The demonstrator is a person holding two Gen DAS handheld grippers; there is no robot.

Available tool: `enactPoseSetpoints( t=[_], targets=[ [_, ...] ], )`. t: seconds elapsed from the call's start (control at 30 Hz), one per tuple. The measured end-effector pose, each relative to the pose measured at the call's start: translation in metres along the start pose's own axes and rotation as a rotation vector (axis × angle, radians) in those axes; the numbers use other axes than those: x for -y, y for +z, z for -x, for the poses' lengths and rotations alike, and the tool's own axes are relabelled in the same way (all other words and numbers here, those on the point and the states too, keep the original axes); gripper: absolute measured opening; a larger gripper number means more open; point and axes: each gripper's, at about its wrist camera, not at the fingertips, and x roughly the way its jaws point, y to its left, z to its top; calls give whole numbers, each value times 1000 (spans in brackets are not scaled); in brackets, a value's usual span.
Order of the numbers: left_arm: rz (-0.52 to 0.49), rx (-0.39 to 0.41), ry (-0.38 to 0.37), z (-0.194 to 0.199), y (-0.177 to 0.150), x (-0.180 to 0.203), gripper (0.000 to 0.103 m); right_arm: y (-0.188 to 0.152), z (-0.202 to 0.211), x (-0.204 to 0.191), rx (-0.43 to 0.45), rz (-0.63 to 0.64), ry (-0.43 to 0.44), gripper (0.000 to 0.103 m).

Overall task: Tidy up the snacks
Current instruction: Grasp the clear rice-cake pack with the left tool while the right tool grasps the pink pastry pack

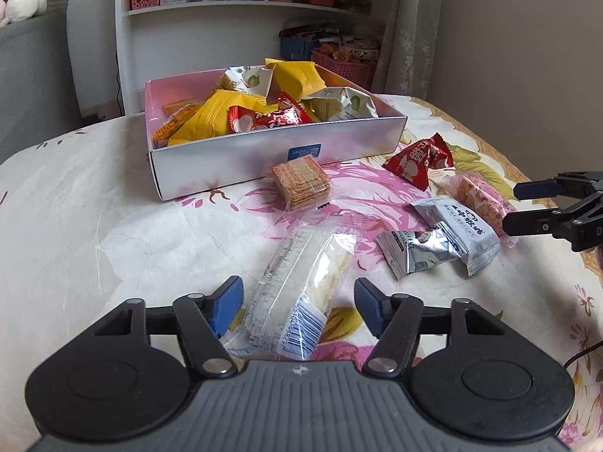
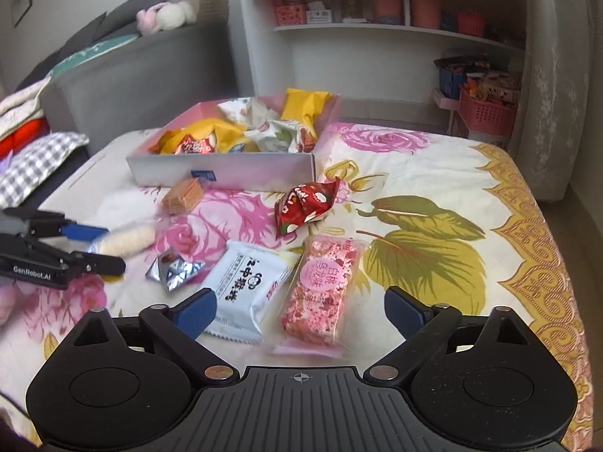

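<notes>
Floral bedspread [image 2: 414, 196] carries a pink snack box [image 1: 271, 165], part-filled. Near its front wall: cracker stack [image 1: 301, 182], clear wafer packet [image 1: 301, 293] between the left gripper [image 1: 297, 301] jaws, apart; right gripper [image 2: 301, 312] jaws apart around the pink bar [image 2: 320, 290].

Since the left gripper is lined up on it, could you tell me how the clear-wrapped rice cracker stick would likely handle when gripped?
The rice cracker stick looks puffed, so probably very light and easily crushed. Its clear wrapper seems glossy and loose, so the open left gripper might slip on film rather than cracker.
</notes>
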Motion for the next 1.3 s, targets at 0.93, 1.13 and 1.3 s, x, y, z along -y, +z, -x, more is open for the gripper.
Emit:
enactPoseSetpoints(
  t=[0.93, 1.13, 1.3],
  targets=[
    [-20, -109, 6, -3, 15, 3, 35, 14, -27, 3, -58, -106, -103, 31],
    [15, -120, 6, 1, 16, 2, 30, 20, -16, 2, -27, -127, -104, 31],
    [35, -110, 0, 8, 20, 2, 22, 26, -8, 1, -13, -139, -105, 31]
  ],
)
